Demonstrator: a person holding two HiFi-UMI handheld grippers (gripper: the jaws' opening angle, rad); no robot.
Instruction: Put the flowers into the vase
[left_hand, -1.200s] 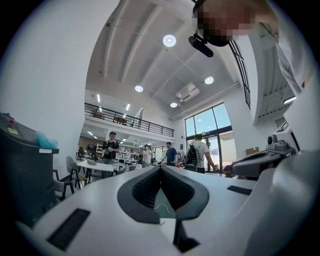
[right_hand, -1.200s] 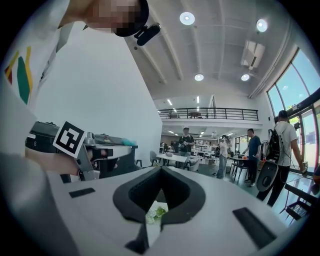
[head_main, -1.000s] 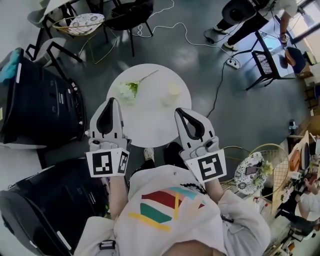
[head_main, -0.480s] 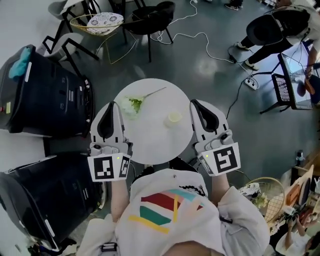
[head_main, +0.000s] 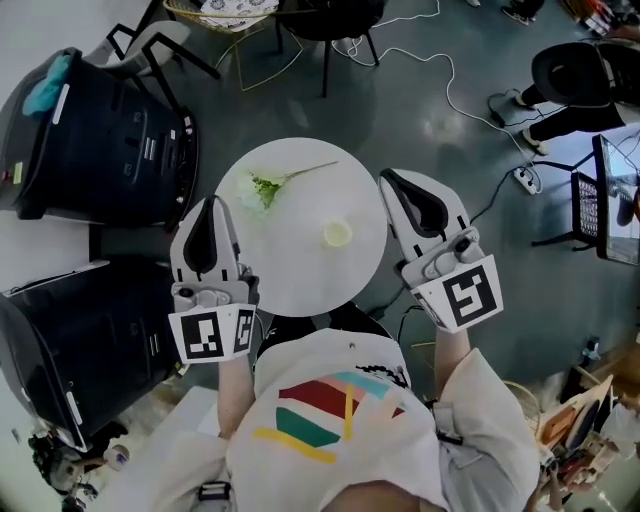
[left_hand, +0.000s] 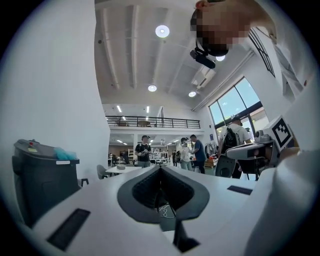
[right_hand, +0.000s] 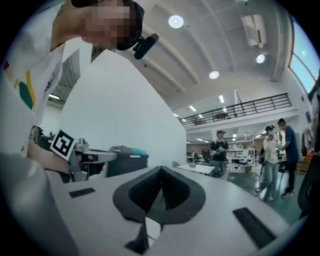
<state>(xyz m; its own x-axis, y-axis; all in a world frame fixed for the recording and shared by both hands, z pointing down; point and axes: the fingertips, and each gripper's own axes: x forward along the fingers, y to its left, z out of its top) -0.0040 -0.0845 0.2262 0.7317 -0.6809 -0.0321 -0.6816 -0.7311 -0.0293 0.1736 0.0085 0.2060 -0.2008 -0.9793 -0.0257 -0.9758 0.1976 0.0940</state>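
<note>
Approach step: my left gripper (head_main: 211, 204) and right gripper (head_main: 389, 179) hold fingers pressed together, empty. Next I must open beside the flower (head_main: 263, 187).

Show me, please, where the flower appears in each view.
Head view: flower lies at the table's upper left.
Left gripper view: not in it.
Right gripper view: not in it.
Shared landmark: the dark bin with a teal top, upper left in the head view, left of centre in both gripper views.
</note>
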